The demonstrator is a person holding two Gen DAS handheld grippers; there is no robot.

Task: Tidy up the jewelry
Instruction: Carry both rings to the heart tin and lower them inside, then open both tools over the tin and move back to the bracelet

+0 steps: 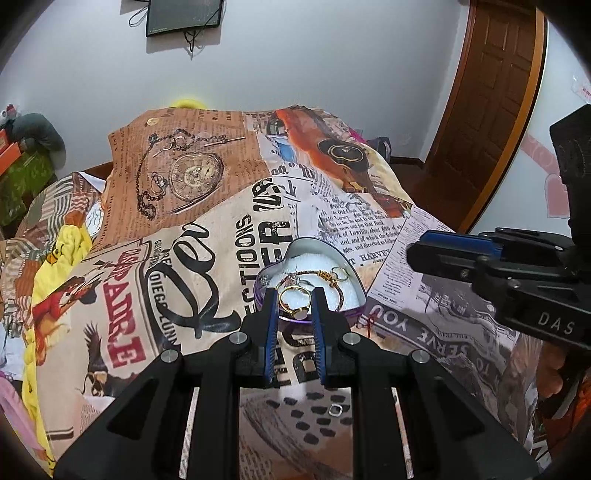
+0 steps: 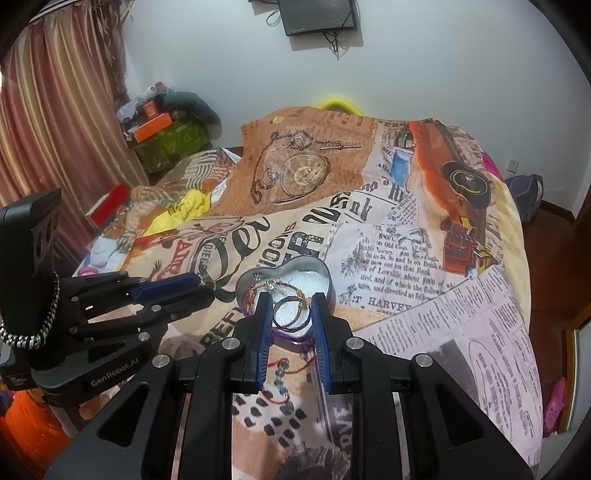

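Note:
A heart-shaped purple tin (image 1: 354, 275) with white lining sits on the printed bedspread and holds several chains and rings. My left gripper (image 1: 295, 301) holds a gold ring (image 1: 293, 300) between its blue pads at the tin's near rim. In the right wrist view my right gripper (image 2: 291, 308) is shut on a dark ring (image 2: 291, 308) above the tin (image 2: 330, 286). The left gripper (image 2: 201, 286) shows there at the left with a gold ring at its tip. A red beaded bracelet (image 2: 280, 376) lies under the right gripper. A small silver ring (image 1: 335, 409) lies on the bedspread near me.
The bedspread (image 1: 207, 236) with newspaper prints covers a mounded bed. Yellow cloth (image 1: 70, 240) lies at the left. Boxes and clutter (image 2: 166, 136) stand by a curtain (image 2: 55, 122). A wooden door (image 1: 491, 99) is at the right. A dark screen (image 2: 317, 14) hangs on the wall.

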